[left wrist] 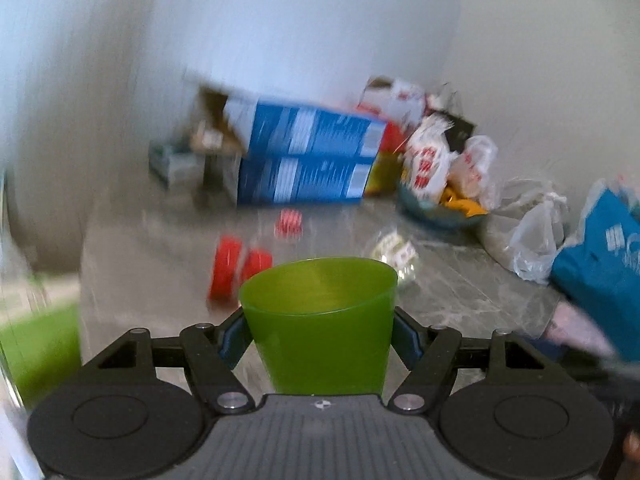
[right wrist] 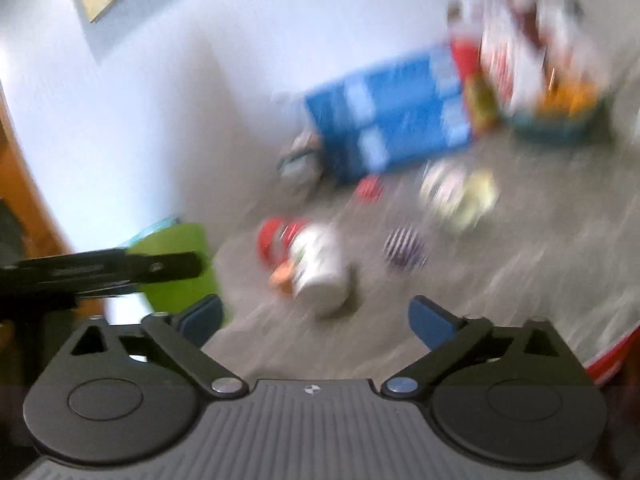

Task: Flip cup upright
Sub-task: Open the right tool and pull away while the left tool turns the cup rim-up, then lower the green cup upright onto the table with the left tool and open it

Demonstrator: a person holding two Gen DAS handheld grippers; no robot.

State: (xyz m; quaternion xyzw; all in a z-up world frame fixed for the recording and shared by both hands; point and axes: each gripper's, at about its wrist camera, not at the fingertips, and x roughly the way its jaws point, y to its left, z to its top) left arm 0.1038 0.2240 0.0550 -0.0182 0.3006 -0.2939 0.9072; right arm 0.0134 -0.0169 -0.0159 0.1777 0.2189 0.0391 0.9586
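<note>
A green plastic cup (left wrist: 320, 320) sits between the blue pads of my left gripper (left wrist: 320, 338), which is shut on its sides. The cup's open mouth points up and away from the camera, above the grey counter (left wrist: 460, 280). In the right wrist view the same cup (right wrist: 176, 268) shows at the far left, held by the black left gripper. My right gripper (right wrist: 316, 320) is open and empty, its blue fingertips (right wrist: 432, 320) wide apart above the counter. Both views are motion blurred.
Two stacked blue boxes (left wrist: 308, 156) lie at the back by the wall. A white bottle with a red cap (right wrist: 308, 264) lies on its side on the counter, next to a striped ball (right wrist: 404, 248). Plastic bags (left wrist: 536, 236) and a bowl (left wrist: 444, 208) stand at the right.
</note>
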